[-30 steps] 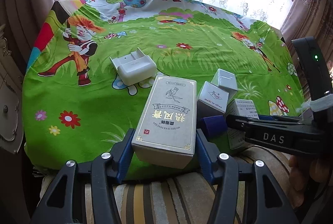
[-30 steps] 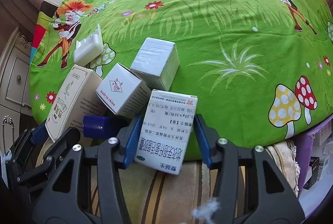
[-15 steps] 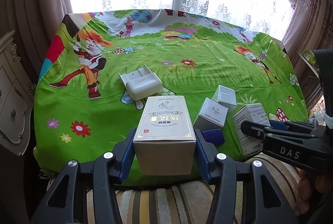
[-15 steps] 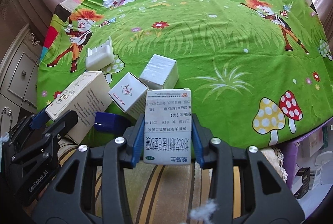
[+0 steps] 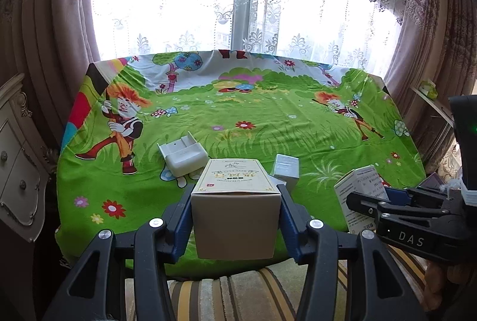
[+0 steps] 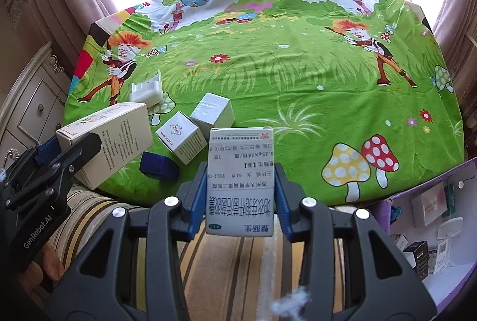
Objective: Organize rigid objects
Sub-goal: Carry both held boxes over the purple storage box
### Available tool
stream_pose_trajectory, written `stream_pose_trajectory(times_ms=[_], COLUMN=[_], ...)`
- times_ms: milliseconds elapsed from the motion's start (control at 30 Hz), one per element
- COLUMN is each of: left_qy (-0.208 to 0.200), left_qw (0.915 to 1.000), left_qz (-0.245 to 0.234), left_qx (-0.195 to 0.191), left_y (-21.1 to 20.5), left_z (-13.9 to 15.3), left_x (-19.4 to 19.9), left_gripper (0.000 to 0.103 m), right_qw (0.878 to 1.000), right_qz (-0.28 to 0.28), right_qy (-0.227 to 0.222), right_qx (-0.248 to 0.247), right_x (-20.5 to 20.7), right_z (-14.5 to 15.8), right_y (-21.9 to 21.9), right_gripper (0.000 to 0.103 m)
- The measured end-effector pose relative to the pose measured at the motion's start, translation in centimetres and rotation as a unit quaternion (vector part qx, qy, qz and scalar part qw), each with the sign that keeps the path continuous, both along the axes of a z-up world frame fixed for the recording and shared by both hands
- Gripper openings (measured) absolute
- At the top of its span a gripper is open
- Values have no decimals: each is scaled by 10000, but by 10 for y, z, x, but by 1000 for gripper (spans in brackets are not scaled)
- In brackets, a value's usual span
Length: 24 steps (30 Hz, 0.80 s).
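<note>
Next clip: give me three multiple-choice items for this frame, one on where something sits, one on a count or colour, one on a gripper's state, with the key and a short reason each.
1. Where is the dark blue box?
A. at the near table edge, beside the white "made in china" box
B. on the striped rug
C. in the right gripper

2. How many boxes lie loose on the tablecloth?
A. two
B. four
C. six

3. What is the left gripper doing?
A. hanging open
B. shut on nothing
C. clamped on the beige box

Key: 1 A, it sits next to that box on the cloth. 2 B, white tray-like box, silver box, white box, blue box. 3 C, both fingers press its sides.
</note>
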<state>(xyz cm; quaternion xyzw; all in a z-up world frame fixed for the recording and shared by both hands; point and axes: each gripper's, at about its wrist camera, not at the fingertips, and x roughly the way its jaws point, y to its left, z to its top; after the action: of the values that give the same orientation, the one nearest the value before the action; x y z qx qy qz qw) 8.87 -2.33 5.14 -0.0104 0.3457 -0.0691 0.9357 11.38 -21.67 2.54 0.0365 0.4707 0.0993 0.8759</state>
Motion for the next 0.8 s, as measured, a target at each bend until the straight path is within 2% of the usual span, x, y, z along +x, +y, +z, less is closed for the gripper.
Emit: stream_pose_trajectory(times_ms=[367,567,667,800], left_qy=[-274,-31,255,500], left_qw=[9978,9927,9864,9760], left_qz=[-590,-1179,-1498,-1953], left_qx=[94,-244,-632,-818], left_y=[-51,-85,-103,-135], left_z=[21,23,20,17], left_x=[-22,-29,-32,-41], left_gripper=[52,52,52,52], right_qw=[9995,9984,9977,9955], right_qz=[-274,-501,-619,-912], right_qy=[-55,-114,-110,-121], right_qx=[155,237,252,222], right_x=[-31,-48,-57,-68], right_z=[8,13,13,12], right_y=[-57,-92,-111,-143], right_gripper=[45,45,45,45])
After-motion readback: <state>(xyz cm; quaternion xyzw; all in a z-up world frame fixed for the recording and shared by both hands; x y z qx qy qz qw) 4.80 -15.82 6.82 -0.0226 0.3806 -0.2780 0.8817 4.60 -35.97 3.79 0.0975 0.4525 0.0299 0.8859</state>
